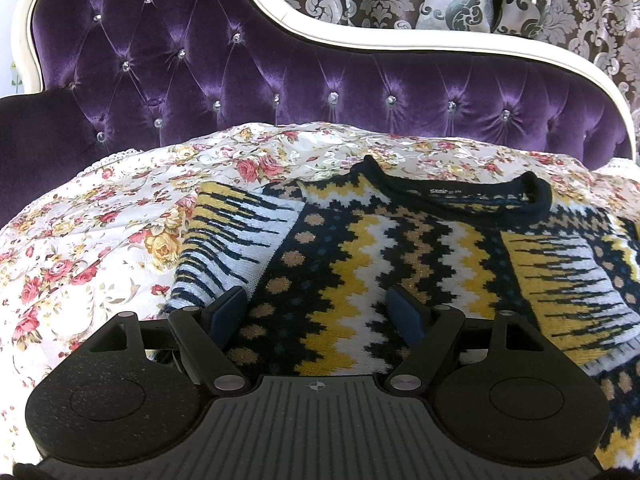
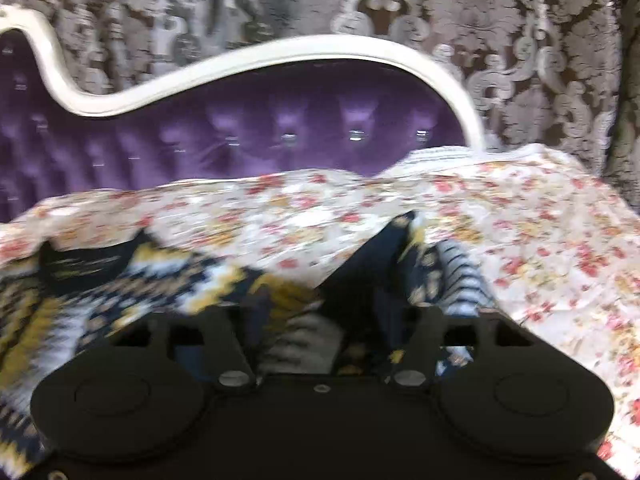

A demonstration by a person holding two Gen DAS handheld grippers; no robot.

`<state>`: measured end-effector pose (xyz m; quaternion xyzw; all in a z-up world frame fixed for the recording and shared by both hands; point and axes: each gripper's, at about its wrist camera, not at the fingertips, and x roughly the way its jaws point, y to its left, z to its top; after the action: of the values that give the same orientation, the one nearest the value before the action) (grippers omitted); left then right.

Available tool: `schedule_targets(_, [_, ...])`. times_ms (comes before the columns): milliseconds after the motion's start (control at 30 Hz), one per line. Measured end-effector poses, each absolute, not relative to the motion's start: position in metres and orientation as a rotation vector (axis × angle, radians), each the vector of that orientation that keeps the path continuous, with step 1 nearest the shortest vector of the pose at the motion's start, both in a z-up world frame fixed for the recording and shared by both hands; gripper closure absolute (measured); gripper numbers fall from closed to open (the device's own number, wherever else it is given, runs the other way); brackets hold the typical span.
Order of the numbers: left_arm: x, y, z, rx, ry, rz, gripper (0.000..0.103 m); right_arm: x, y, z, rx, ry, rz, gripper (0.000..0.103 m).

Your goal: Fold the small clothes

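Sleeve-folding step: the left tool (image 1: 316, 312) hovers wide open over the sweater (image 1: 384, 248) on the sofa (image 1: 224, 64); the right tool (image 2: 320, 320) looks bunched in knit, grip unclear through blur. Next, lay that sleeve across.

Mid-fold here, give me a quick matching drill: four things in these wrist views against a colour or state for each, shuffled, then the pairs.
1 sweater
2 cover
3 backrest
4 left gripper

A purple, tufted
B open, above the knit
C floral, spread on the seat
D navy, yellow and white zigzags

Pairs: 1-D, 2-C, 3-A, 4-B
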<state>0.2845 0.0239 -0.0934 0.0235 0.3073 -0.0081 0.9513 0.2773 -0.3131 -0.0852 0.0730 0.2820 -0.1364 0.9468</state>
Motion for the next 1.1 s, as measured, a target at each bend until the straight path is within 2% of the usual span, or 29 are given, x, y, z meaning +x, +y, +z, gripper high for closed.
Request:
schedule_targets(100, [0.284,0.024,-0.094,0.046,0.621,-0.016,0.026,0.293,-0.32,-0.092,0.165,0.621,-0.335,0.034])
schedule_targets(167, [0.284,0.024,-0.094,0.045,0.622,-0.017,0.026,0.298,-0.327,-0.098,0.192,0.649,-0.356,0.041])
schedule_targets(200, [0.284,0.024,-0.094,0.044,0.622,-0.017,0.026,0.298,-0.332,-0.101,0.219,0.665,-0.351,0.068])
schedule_targets(233, [0.284,0.024,-0.094,0.044,0.622,-0.017,0.026,0.296,-0.338,-0.103,0.261,0.668,-0.331,0.085])
schedule_targets(467, [0.282,0.025,-0.095,0.036,0.615,-0.016,0.026,0.264,-0.342,-0.055,0.471,0.587,-0.142,0.086])
schedule_targets(733, [0.285,0.025,-0.093,0.034,0.632,-0.019,0.027,0.257,-0.282,0.007,0.709,0.476,0.168,0.086])
schedule_targets(967, [0.297,0.041,-0.075,-0.046,0.76,-0.101,0.027,0.279,-0.184,-0.017,0.688,0.556,0.332,0.085])
schedule_targets(1100, [0.293,0.07,-0.061,-0.24,0.808,-0.152,0.027,0.282,-0.141,-0.053,0.565,0.65,0.357,0.077])
